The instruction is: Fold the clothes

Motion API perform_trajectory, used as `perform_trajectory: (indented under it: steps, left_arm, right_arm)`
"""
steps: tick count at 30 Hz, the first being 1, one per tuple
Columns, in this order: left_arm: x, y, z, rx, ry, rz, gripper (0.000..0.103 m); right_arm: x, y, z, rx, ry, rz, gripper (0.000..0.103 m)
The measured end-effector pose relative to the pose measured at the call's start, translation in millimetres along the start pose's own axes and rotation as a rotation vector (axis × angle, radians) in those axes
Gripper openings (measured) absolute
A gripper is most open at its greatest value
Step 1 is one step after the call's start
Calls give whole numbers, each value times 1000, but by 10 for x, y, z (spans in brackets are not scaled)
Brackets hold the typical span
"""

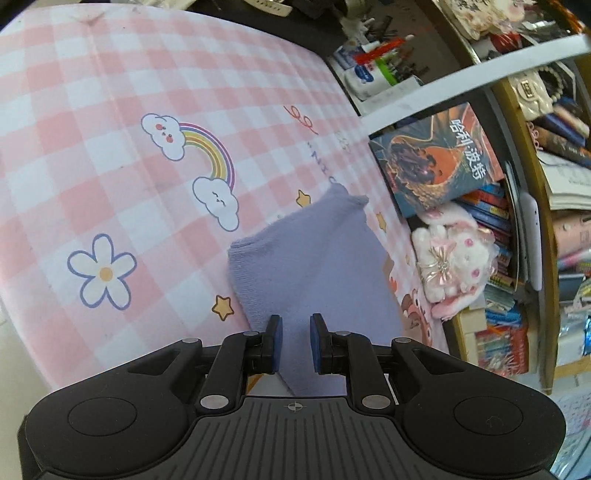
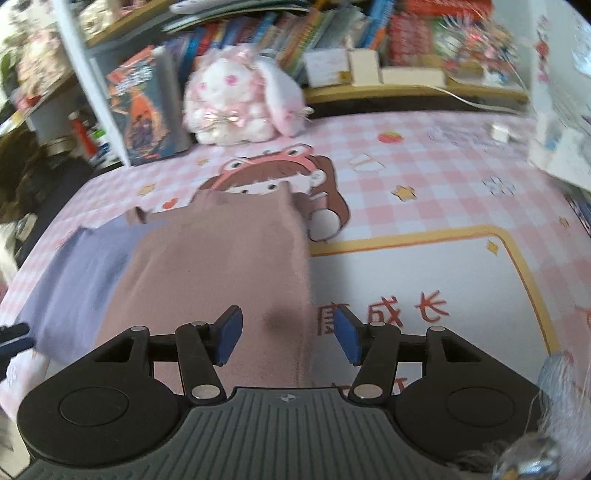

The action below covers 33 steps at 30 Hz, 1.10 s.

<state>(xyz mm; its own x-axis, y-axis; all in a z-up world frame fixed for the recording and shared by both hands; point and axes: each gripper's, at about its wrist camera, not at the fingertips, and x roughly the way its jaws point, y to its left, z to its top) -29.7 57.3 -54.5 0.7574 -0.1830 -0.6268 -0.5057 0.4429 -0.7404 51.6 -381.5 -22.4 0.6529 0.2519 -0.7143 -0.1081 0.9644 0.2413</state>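
Note:
A lilac folded cloth [image 1: 314, 266] lies on the pink checked mat [image 1: 110, 184]. My left gripper [image 1: 295, 343] is open just above its near edge, the cloth showing between the blue pads. In the right wrist view a dusty-pink cloth [image 2: 221, 266] lies flat, overlapping the lilac cloth [image 2: 77, 273] to its left. My right gripper [image 2: 288, 336] is open wide over the pink cloth's near right edge, holding nothing. The left gripper's tip [image 2: 13, 338] shows at the far left edge.
A white and pink plush rabbit [image 2: 236, 107] and a book [image 2: 147, 107] stand at the mat's far edge, with shelves of books [image 2: 332, 33] behind. A box [image 2: 561, 147] sits at the right. Bottles and pens [image 1: 376, 62] lie beyond the mat.

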Motion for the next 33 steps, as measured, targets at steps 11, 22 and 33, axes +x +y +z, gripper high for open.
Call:
perform_trajectory:
  steps: [11,22,33]
  left_arm:
    - [-4,180,141,-101,-4,5,41]
    - [265,235,271,-227,-30,-49,34]
    - [59,85,556,-23,-133,-39,7]
  right_arm:
    - [73,-68,-84,112,59,-29,50]
    - [201,-9,-53,135,100,-12,33]
    - [323,288,-46,137,148,66,25]
